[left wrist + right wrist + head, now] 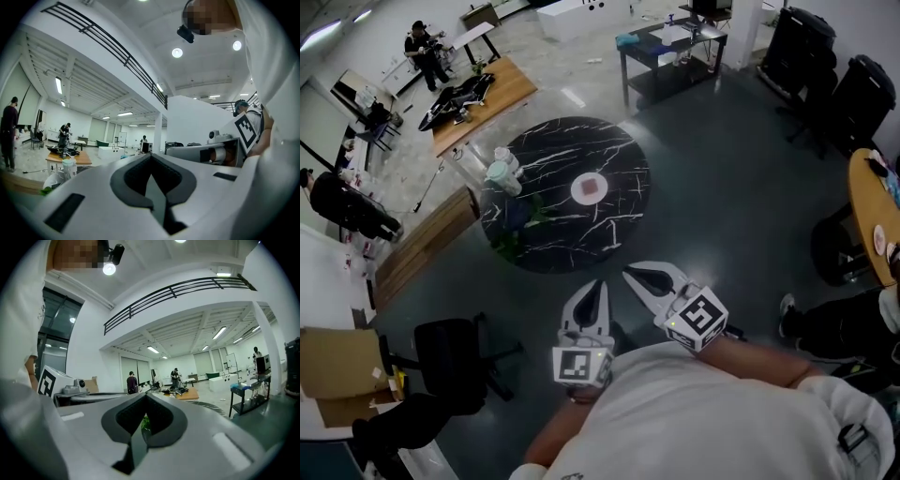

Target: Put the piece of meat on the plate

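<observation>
A round black marble table stands on the dark floor ahead of me. On it lies a white plate with a pinkish piece of meat in its middle. Both grippers are held close to my chest, well short of the table and pointing toward it. My left gripper is shut with nothing in it; in the left gripper view its pads meet. My right gripper is also shut and empty, as the right gripper view shows. The plate does not show in either gripper view.
Clear bottles and green leaves sit at the table's left side. A black office chair stands at the lower left, a wooden workbench behind the table, a dark trolley desk at the back. People stand far off.
</observation>
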Demonstrator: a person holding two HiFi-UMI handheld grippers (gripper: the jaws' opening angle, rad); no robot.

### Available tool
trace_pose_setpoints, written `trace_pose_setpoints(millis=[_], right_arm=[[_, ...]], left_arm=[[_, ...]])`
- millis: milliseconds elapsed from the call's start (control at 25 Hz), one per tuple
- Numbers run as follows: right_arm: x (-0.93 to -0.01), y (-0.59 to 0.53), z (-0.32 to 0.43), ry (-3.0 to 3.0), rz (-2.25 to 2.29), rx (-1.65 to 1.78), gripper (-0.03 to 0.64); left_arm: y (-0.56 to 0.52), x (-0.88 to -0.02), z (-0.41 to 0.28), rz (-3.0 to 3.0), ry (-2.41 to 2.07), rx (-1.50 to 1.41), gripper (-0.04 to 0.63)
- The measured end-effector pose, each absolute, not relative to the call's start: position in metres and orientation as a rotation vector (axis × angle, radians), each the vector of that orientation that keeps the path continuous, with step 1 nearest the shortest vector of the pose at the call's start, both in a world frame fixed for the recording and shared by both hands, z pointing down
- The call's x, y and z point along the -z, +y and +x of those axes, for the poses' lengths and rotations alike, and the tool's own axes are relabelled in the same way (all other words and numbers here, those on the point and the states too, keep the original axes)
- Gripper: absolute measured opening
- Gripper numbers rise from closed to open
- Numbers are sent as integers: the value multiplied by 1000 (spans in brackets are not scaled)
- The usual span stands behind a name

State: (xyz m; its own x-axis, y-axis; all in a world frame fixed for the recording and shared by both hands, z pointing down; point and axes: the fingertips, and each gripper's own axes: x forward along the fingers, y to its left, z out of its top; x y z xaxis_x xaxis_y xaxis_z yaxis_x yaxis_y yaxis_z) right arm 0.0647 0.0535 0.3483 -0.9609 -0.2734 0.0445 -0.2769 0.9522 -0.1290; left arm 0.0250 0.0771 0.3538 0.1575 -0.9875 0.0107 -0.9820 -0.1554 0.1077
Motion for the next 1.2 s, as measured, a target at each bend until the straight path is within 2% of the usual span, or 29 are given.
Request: trace_pose_setpoints(millis=[560, 1200], right_arm=[[-334, 116, 126, -3100, 394, -157, 2], [-325, 125, 163, -3102, 461, -133, 2]], left_arm=[[132, -332, 78, 2294, -2017, 159, 6], [138, -327, 115, 2353, -1954, 153, 6]])
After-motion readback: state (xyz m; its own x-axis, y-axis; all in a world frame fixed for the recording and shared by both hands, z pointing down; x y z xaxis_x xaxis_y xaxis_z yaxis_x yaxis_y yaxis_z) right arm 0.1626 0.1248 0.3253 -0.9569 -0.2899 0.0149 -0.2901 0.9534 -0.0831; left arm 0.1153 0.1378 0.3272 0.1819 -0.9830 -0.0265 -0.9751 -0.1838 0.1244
